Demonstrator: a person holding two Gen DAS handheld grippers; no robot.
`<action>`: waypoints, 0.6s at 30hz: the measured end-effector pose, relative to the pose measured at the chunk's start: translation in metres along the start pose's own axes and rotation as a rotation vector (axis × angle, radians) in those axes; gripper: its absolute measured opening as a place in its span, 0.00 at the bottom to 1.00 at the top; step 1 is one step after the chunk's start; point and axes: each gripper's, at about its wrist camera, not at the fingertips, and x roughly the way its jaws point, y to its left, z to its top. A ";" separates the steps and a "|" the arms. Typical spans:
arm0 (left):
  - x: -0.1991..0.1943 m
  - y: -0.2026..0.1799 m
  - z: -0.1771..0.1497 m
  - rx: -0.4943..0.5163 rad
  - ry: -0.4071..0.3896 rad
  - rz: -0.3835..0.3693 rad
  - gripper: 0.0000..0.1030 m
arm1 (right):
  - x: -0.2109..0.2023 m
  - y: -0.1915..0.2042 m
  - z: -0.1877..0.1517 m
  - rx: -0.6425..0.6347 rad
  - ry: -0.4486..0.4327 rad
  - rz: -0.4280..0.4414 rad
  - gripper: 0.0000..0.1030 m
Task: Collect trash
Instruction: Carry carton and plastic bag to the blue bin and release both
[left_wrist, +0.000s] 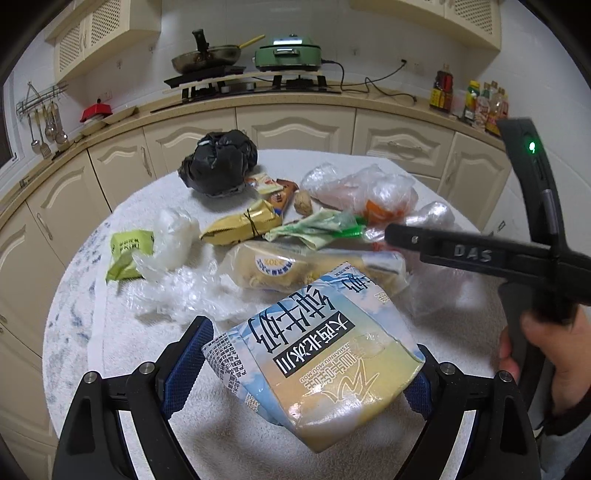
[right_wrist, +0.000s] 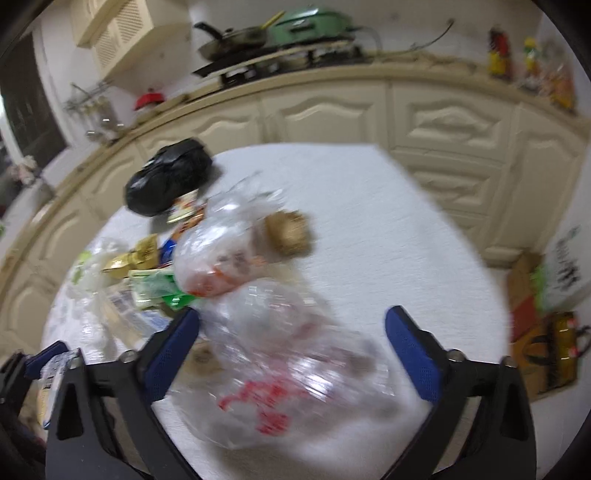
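Left fingers (left_wrist: 310, 362) angled down clamping milk carton (left_wrist: 314, 354), right fingers (right_wrist: 291, 354) apart over clear bag (right_wrist: 295, 369).

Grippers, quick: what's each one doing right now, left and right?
Left gripper: jaws closed on the milk carton.
Right gripper: jaws open around the clear plastic bag, pads not visibly pressing it.

Glossy printed plastic milk pouch (left_wrist: 314, 354); crinkly clear plastic bag (right_wrist: 273, 354); shiny black plastic bag (left_wrist: 218, 162); rough white cloth on the desk (left_wrist: 369, 162); textured blue finger pads (left_wrist: 188, 365).
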 end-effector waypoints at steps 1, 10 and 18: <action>-0.003 -0.001 0.001 0.001 -0.002 0.003 0.85 | 0.002 -0.002 -0.002 0.018 0.012 0.050 0.62; -0.026 -0.034 0.007 0.054 -0.045 0.001 0.85 | -0.058 -0.032 -0.036 0.089 -0.119 0.068 0.51; -0.030 -0.117 0.013 0.176 -0.055 -0.086 0.85 | -0.137 -0.091 -0.087 0.178 -0.266 0.010 0.51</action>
